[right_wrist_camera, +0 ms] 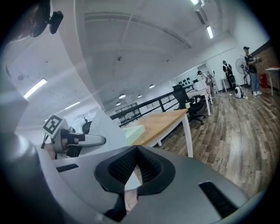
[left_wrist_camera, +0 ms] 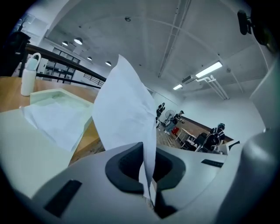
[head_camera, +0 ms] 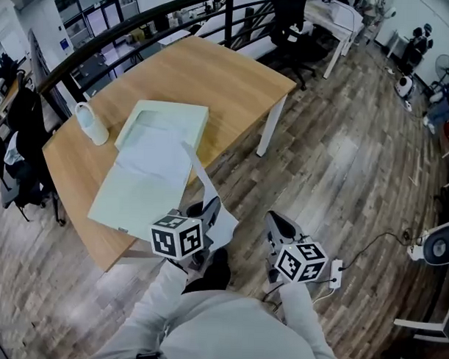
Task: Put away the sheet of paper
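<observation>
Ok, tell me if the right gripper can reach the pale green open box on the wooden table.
Probably not directly. The right gripper hangs over the floor off the table edge, and the left gripper with its pinched white paper sheet stands between it and the box.

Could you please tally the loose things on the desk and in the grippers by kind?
Green file case: 1
Sheets of paper: 2, one held, another inside the case
White bottle: 1
Total: 4
</observation>
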`<state>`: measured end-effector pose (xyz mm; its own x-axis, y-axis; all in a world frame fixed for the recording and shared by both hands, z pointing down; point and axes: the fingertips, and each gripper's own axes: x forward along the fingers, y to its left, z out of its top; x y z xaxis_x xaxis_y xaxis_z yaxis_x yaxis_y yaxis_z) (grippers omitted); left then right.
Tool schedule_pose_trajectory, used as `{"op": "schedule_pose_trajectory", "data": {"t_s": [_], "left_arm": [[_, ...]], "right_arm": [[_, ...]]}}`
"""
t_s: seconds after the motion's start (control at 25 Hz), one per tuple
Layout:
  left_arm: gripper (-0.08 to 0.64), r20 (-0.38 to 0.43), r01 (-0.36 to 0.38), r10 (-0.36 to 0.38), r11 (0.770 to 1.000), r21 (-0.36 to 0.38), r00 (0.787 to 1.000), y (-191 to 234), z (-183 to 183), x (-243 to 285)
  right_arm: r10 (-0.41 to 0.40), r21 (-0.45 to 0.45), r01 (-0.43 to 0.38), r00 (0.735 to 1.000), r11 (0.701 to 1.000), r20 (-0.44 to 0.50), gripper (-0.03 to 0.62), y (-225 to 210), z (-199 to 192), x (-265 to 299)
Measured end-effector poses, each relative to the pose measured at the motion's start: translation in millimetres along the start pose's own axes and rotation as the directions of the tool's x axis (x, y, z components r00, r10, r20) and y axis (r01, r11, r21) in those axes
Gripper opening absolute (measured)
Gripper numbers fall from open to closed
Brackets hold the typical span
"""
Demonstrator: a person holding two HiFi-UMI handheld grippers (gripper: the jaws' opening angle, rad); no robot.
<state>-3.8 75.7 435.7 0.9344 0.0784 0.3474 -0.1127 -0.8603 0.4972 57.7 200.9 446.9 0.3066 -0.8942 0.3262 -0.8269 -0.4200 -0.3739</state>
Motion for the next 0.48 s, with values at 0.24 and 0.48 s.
{"op": "schedule_pose_trajectory", "data": {"t_s": [0.24,0.48], "left_arm": [[0.017,0.041,0.007,-0.007,1.000,0.003,0.999,36.3,56.4,32.7],[0.017,0.076,-0.034,0.035,0.999,-0.011,0.997,66.3,89.2,51.5]], "right_arm": [[0.024,-0.007,-0.024,1.000,1.000,-0.010,0.026,-8.8,32.4,68.9],[0.069,-0.027,-0.070,0.997,0.997,-0.042,0.027,-15.9,53.7,116.8]]}}
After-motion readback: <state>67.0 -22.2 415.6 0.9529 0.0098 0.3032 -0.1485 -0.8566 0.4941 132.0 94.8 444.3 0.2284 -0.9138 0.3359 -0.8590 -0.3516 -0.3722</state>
